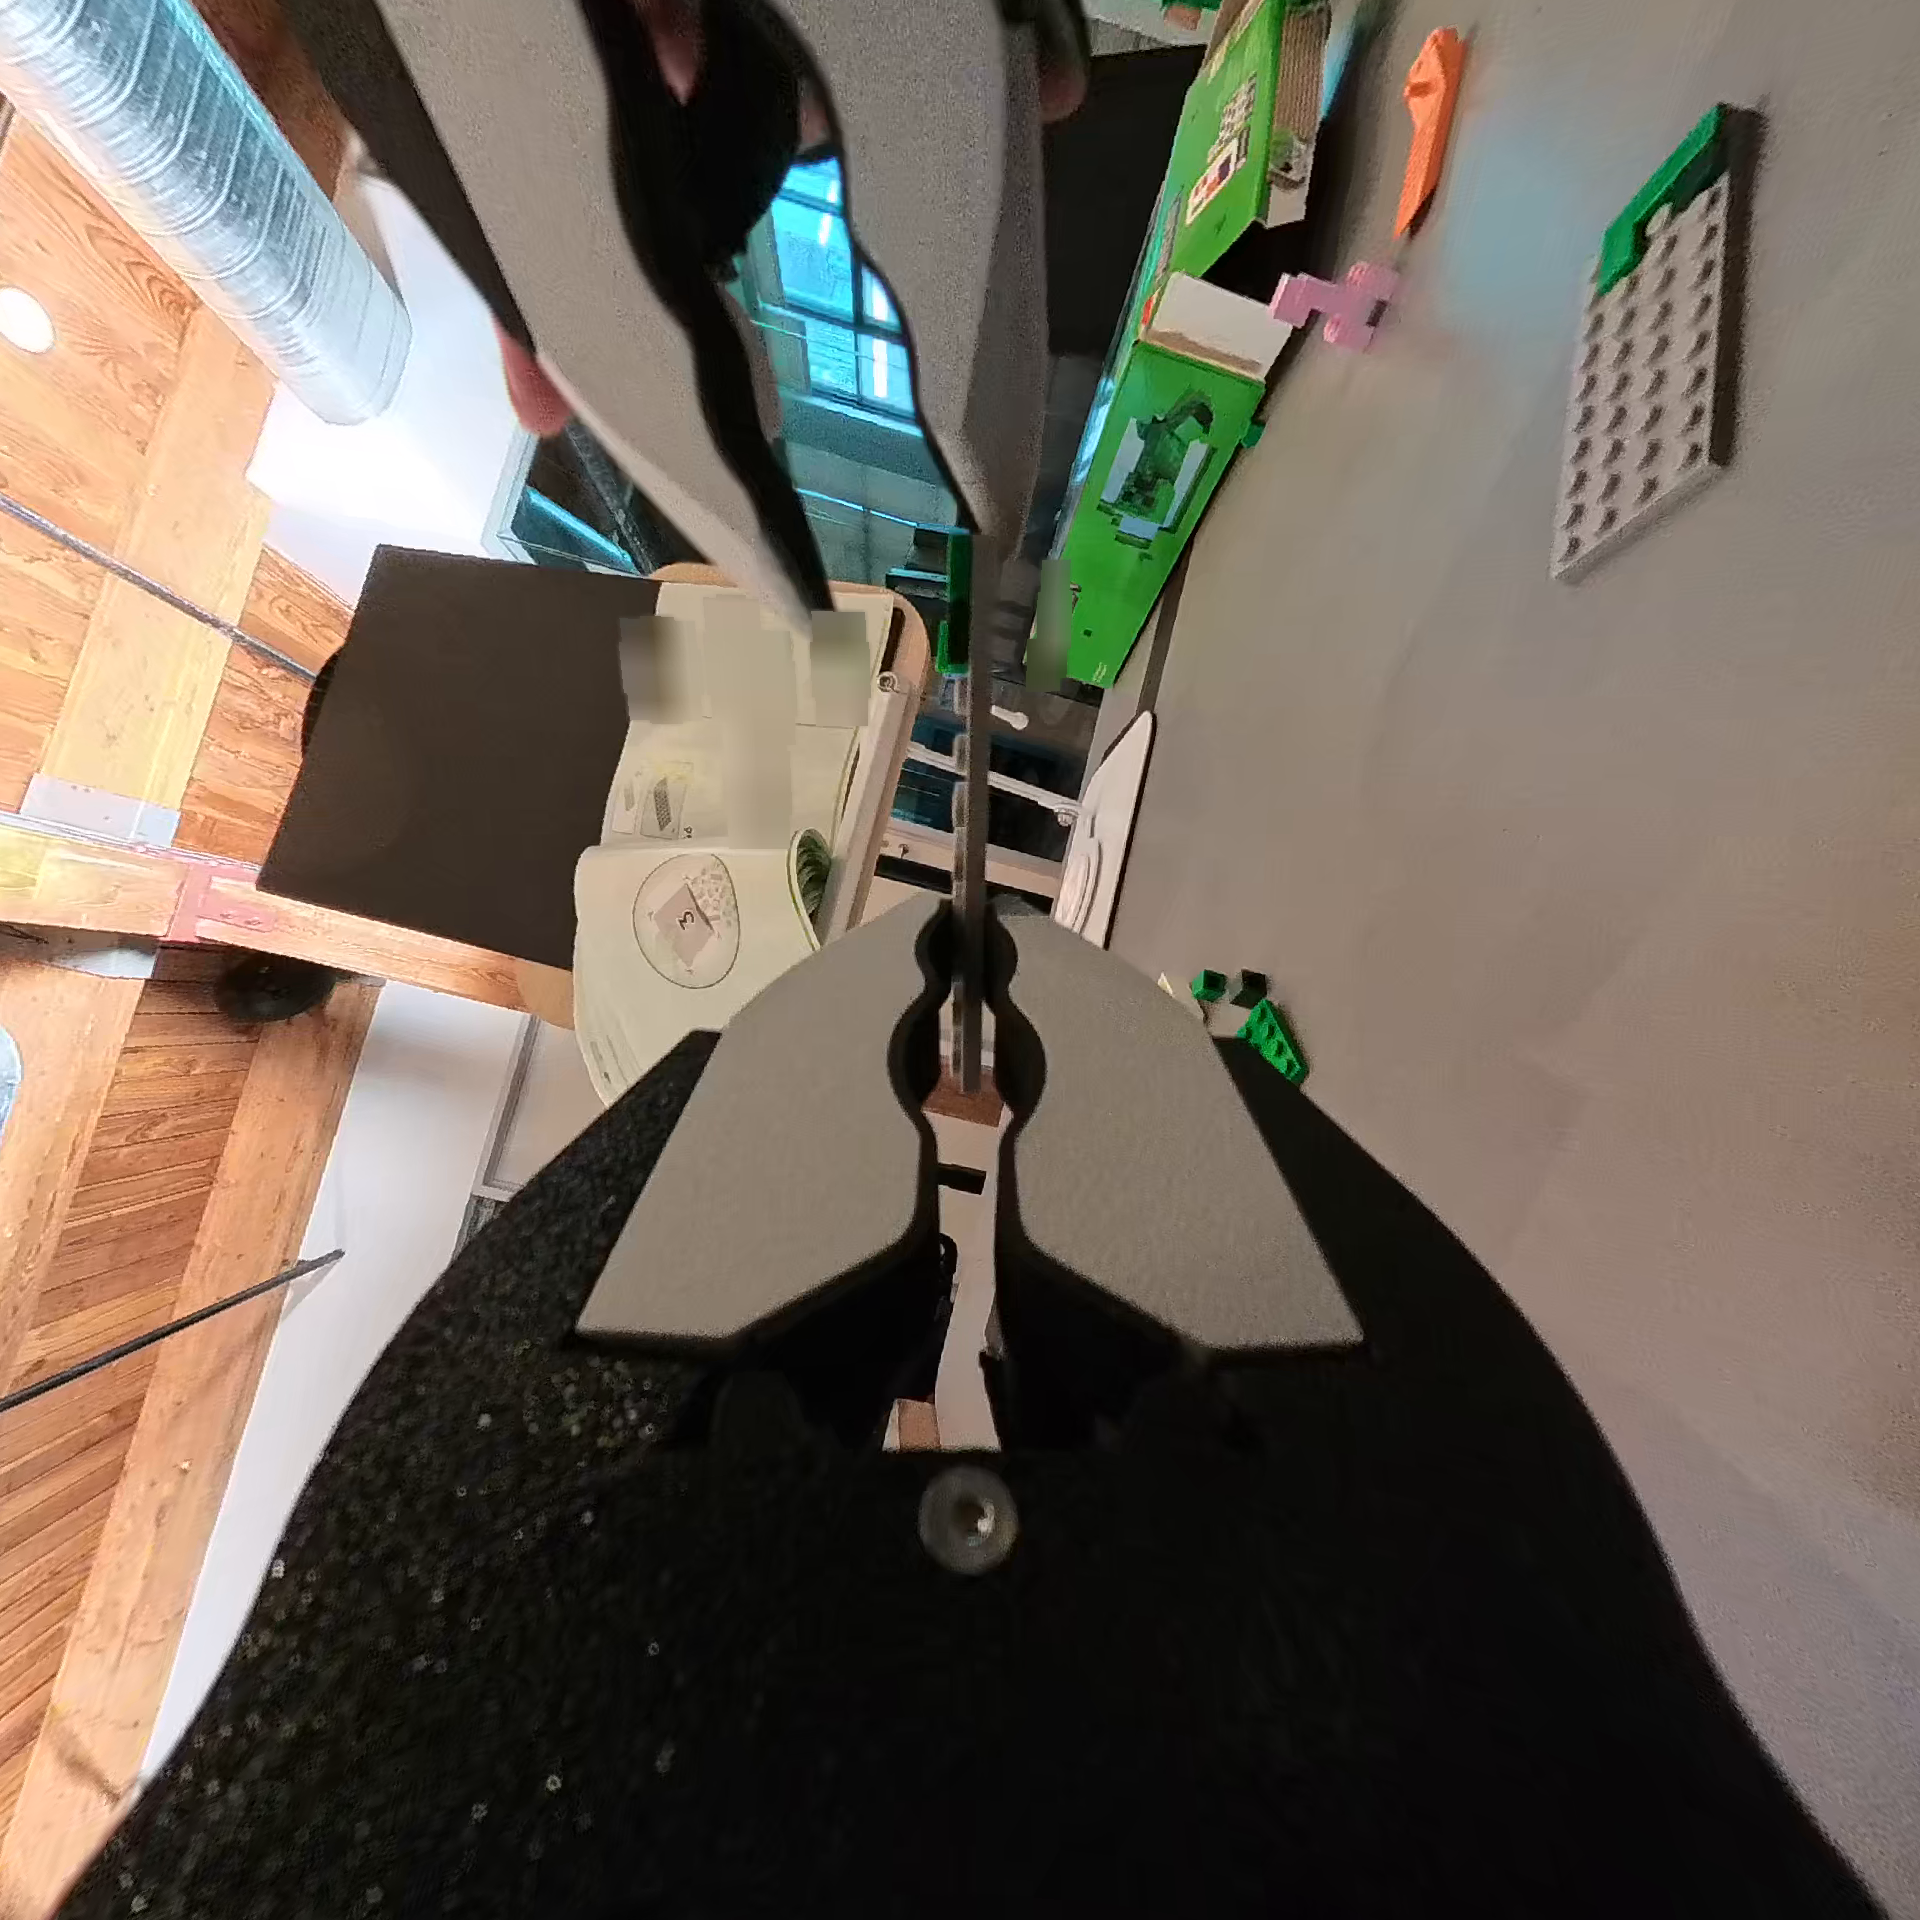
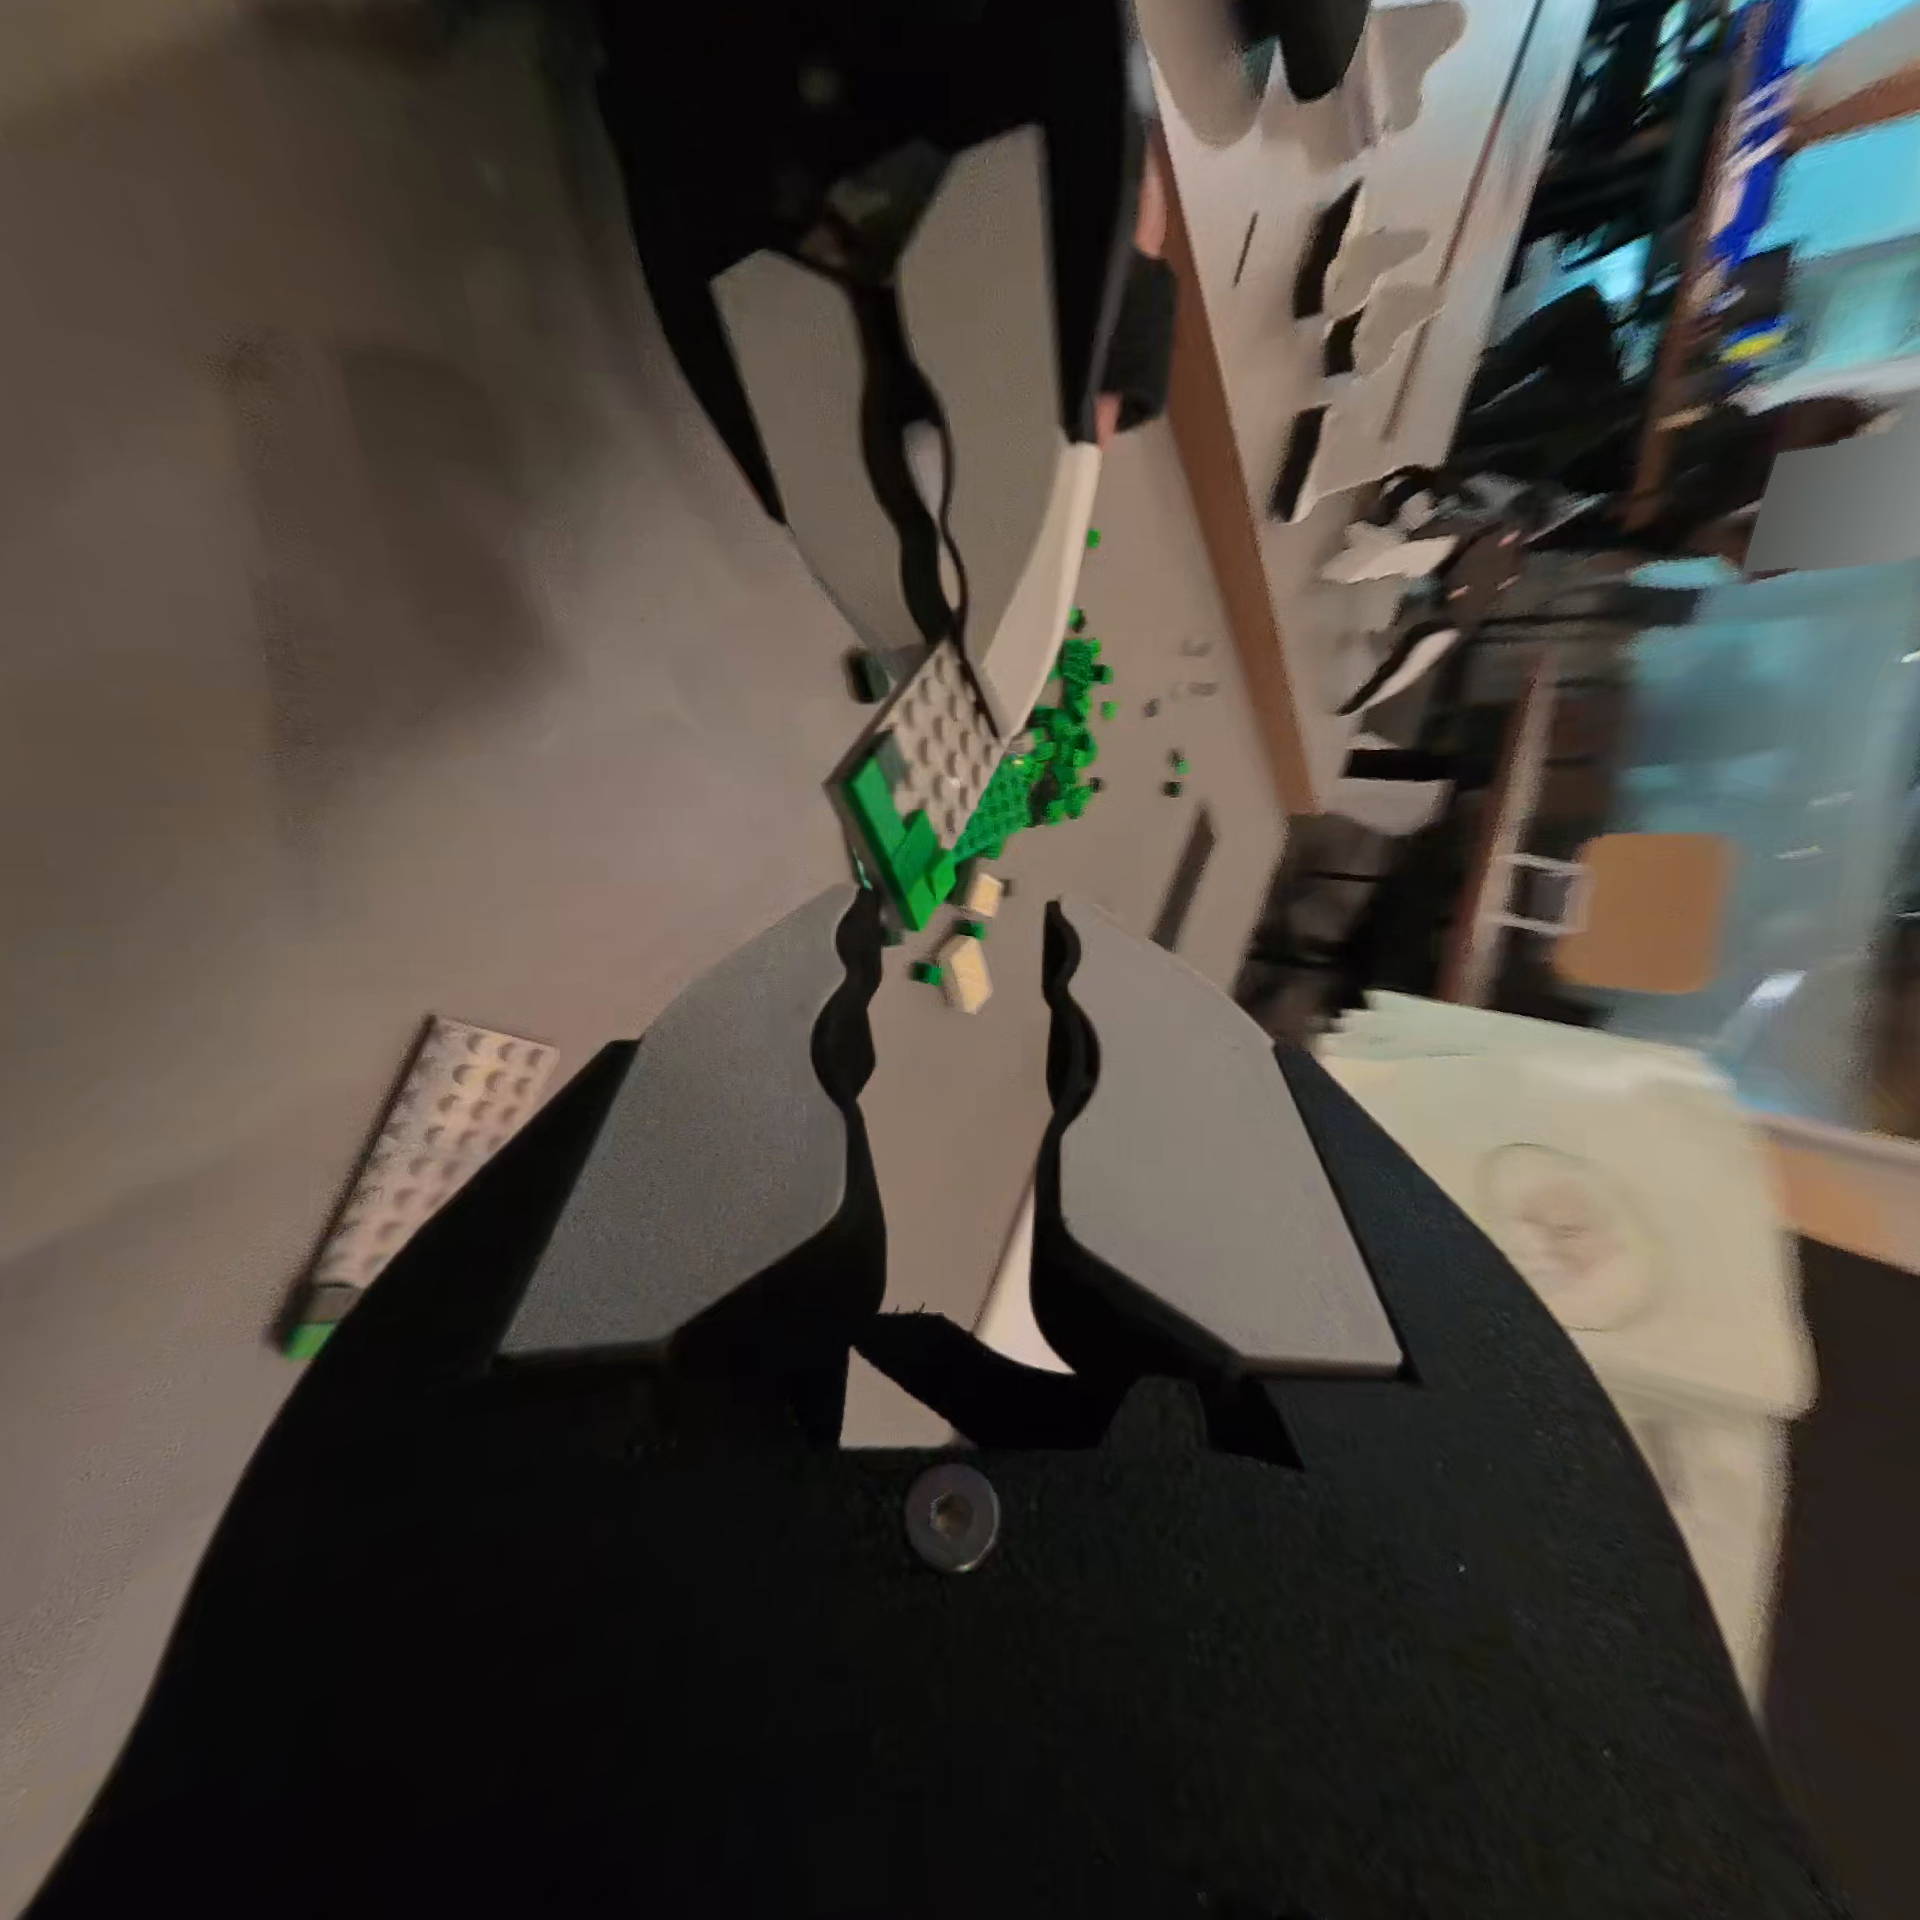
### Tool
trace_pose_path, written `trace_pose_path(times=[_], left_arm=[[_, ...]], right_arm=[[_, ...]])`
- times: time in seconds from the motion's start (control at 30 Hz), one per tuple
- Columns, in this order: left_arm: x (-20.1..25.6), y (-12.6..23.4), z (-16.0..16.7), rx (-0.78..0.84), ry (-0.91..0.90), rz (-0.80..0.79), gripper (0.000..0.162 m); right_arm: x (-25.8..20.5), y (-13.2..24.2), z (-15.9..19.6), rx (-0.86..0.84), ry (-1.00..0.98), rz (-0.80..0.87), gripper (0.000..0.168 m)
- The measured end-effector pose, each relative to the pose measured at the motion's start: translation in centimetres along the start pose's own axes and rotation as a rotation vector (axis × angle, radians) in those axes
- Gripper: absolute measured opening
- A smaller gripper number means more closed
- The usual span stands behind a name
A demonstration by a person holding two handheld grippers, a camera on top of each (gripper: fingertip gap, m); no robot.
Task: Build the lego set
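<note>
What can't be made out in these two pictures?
Left wrist view: thin grey studded plastic plate, clamped in the left tool, shows edge-on; its face is hidden.
Right wrist view: heap of small green plastic bricks is blurred, uncountable.
Right wrist view: long grey studded plate is partly covered by the right tool.

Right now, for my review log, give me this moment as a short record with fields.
left gripper: shut on grey plate with green pieces
right gripper: open, empty, facing the held plate
on table: second grey plate, green brick pile, tan bricks, pink piece, orange piece
nearby: green box, instruction booklet
</note>
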State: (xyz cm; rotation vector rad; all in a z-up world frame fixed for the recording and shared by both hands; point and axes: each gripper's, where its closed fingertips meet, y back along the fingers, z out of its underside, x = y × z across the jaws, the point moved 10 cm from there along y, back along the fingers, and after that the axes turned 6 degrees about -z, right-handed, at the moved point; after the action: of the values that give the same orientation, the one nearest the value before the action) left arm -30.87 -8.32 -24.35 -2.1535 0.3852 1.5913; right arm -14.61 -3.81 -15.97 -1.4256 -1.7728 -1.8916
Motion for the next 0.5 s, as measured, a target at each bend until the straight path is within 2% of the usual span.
trace_pose_path(times=[0.03,0.23,0.5], left_arm=[[0.0,0.0,0.0,0.002,0.007,0.004,0.004],[0.0,-0.1,-0.1,0.007,0.021,0.005,0.003],[0.1,0.0,-0.2,0.014,0.002,0.006,0.003]], right_arm=[[-0.6,0.0,-0.2,-0.014,0.06,0.037,0.026],[-1.2,0.2,0.2,0.011,0.062,0.044,0.033],[-1.6,-1.0,0.0,-0.013,0.12,0.037,0.029]])
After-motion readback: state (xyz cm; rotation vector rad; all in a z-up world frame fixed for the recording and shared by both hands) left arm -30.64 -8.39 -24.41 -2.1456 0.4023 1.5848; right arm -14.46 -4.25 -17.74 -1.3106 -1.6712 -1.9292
